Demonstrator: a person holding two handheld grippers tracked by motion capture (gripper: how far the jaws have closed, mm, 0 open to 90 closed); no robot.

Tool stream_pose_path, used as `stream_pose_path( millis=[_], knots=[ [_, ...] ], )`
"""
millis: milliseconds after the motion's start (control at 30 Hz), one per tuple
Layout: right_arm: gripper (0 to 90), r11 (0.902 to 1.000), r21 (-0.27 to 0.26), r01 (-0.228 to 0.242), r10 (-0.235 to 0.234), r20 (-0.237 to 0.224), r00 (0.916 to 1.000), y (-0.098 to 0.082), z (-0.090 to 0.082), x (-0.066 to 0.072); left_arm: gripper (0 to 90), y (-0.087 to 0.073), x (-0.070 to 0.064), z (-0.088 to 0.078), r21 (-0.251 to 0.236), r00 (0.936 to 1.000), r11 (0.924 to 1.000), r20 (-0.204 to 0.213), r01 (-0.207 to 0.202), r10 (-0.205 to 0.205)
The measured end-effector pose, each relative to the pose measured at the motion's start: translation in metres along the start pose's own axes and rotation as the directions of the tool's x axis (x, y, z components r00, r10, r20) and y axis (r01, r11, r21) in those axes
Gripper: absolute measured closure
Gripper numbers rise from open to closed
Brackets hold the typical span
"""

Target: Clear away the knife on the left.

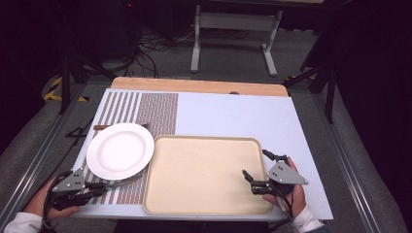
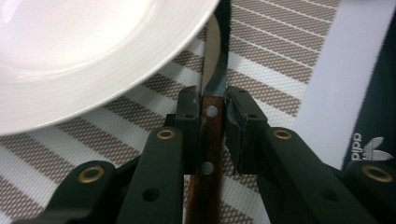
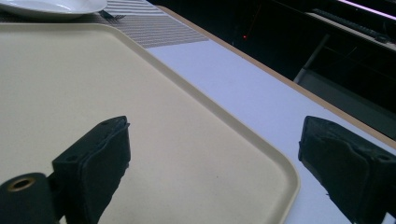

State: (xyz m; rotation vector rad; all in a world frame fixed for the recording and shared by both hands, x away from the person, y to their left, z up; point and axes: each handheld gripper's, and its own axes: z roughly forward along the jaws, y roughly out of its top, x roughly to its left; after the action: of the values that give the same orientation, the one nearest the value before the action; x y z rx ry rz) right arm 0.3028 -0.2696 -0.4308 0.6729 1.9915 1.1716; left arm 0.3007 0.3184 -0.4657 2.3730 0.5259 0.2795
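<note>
Striped placemat point(image 2: 280, 88) beneath, my left tool point(image 2: 211, 122) clamps the knife point(image 2: 209, 140) beside the plate point(image 2: 70, 56) by its stiff, slim wooden handle; my right tool point(image 3: 212, 158) gapes empty.

High view looks down over the table point(image 1: 233, 111); both gripper views sit close, sharing its plate point(image 1: 120, 150)

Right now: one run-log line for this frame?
left gripper shut on knife handle beside plate | right gripper open over tray corner | knife on placemat
</note>
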Motion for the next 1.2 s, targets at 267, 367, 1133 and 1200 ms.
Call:
stream_pose_path(
  millis=[267,367,1133,1200],
  knots=[
    [10.1,1.0,0.003,0.003,-0.003,-0.005,1.0,0.0,0.0,0.0,77.0,0.009,-0.011,0.003,0.006,0.9991,0.9992,-0.015,-0.04,0.04],
    [10.1,1.0,0.003,0.003,-0.003,-0.004,1.0,0.0,0.0,0.0,77.0,0.013,-0.016,0.001,-0.009,0.9982,0.9985,-0.027,-0.054,0.054],
    [10.1,1.0,-0.006,-0.001,0.001,-0.011,0.9999,0.001,-0.001,0.001,77.0,0.027,-0.027,-0.012,-0.185,0.9931,0.9801,-0.105,-0.071,0.052],
    [10.1,1.0,-0.007,-0.001,0.001,-0.01,1.0,0.001,-0.001,0.001,77.0,0.029,-0.028,-0.012,-0.198,0.9927,0.9775,-0.11,-0.071,0.05]
  ],
)
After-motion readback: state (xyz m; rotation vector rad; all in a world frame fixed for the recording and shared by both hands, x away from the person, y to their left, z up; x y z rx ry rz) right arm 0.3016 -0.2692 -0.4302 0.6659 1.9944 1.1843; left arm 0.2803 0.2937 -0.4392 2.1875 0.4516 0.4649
